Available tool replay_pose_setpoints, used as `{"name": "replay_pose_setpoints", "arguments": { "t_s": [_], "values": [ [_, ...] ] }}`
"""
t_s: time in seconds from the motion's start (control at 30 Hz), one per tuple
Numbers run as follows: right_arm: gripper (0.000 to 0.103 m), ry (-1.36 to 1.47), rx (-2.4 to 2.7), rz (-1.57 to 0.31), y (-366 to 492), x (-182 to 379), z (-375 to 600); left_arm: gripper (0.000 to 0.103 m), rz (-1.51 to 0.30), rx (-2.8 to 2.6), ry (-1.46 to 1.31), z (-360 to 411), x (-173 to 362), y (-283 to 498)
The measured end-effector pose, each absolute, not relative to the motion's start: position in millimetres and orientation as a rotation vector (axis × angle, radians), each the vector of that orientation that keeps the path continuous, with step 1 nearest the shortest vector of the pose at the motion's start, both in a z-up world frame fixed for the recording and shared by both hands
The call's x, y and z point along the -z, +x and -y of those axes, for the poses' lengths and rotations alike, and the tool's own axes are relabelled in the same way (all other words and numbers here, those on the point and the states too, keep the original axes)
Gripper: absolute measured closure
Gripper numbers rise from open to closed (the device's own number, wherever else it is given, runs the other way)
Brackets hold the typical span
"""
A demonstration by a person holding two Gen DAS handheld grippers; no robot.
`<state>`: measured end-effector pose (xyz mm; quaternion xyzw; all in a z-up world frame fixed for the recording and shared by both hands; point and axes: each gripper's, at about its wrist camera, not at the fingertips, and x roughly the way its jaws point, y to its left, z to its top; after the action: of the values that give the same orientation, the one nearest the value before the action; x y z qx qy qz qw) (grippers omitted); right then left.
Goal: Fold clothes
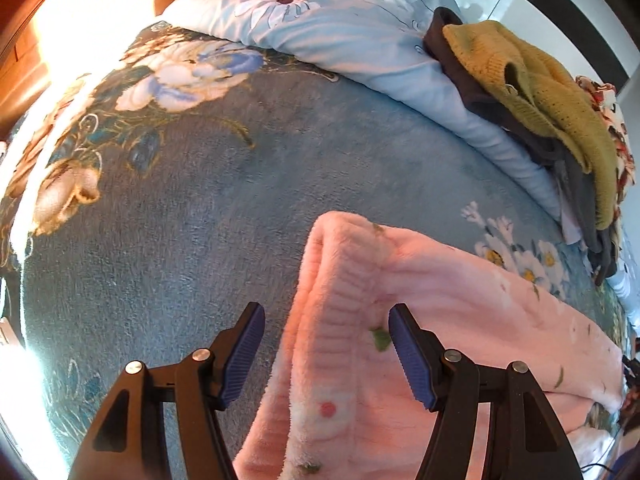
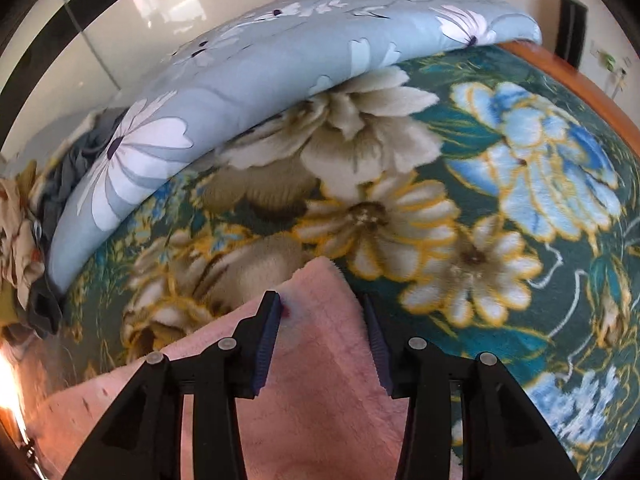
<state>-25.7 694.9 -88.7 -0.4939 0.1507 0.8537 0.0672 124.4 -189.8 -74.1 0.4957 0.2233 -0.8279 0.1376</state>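
A fluffy pink garment (image 1: 460,292) with small printed motifs lies on the flowered bed blanket (image 1: 192,208). Its ribbed hem runs up between the fingers of my left gripper (image 1: 326,354), which stands open just above it: the left pad is over bare blanket, the right pad over the pink cloth. In the right wrist view a corner of the same pink garment (image 2: 320,400) lies flat on the blanket (image 2: 520,248). My right gripper (image 2: 322,344) straddles that corner with its jaws apart and a gap showing beside each pad.
A light blue flowered duvet (image 1: 340,32) (image 2: 240,80) is bunched along the far side of the bed. A yellow knit sweater (image 1: 540,92) lies on dark clothes (image 1: 480,96) at its end. More crumpled clothes (image 2: 20,220) sit at the left. A wooden bed frame (image 2: 580,76) borders the blanket.
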Motion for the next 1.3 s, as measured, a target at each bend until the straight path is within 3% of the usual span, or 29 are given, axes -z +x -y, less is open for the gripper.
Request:
{"name": "replay_pose_setpoints", "arguments": {
  "t_s": [0.03,0.17,0.33,0.43,0.53,0.6,0.67,0.7,0.77,0.87,1.0,1.1,1.3],
  "values": [
    [0.094,-1.502,-2.582,-0.424,-25.5,87.0,-690.9,0.035,-0.645,2.394,1.43,190.2,73.7,124.3],
    [0.096,-1.484,-2.622,-0.237,-25.9,66.9,-673.6,0.035,-0.688,2.409,1.414,191.9,73.0,121.8],
    [0.098,-0.957,-2.623,-0.386,-28.2,6.6,-703.7,0.035,-0.683,2.406,1.416,188.7,74.8,117.0],
    [0.097,-0.948,-2.611,-0.401,-43.4,13.0,-699.3,0.035,-0.66,2.387,1.425,185.0,78.6,115.7],
    [0.096,-1.017,-2.607,-0.425,-53.8,31.7,-693.8,0.035,-0.659,2.377,1.432,181.5,80.3,115.2],
    [0.083,-1.038,-2.617,-0.448,-52.6,39.2,-693.6,0.035,-0.639,2.384,1.435,177.3,78.4,116.1],
    [0.063,-0.99,-2.647,-0.467,-37.9,31.5,-698.2,0.035,-0.623,2.399,1.431,173.5,75.1,117.9],
    [0.061,-0.961,-2.654,-0.49,-26.6,24.6,-701.9,0.035,-0.625,2.406,1.423,172.2,73.2,119.1],
    [0.061,-0.937,-2.653,-0.542,-4.6,14.7,-708.8,0.035,-0.647,2.427,1.401,169.4,68.2,122.0],
    [0.061,-1.139,-2.598,-0.679,16.0,27.6,-711.1,0.035,-0.658,2.468,1.365,160.0,57.4,122.4],
    [0.061,-1.363,-2.508,-0.767,22.3,58.8,-695.6,0.035,-0.52,2.571,1.346,124.6,31.8,128.0],
    [0.061,-1.393,-2.463,-0.834,13.8,70.6,-690.0,0.035,-0.467,2.733,1.372,82.8,4.9,130.8],
    [0.061,-1.418,-2.283,-0.864,-1.4,86.5,-682.4,0.031,-0.185,3.136,1.481,-45.3,-25.6,123.4]
  ]
}}
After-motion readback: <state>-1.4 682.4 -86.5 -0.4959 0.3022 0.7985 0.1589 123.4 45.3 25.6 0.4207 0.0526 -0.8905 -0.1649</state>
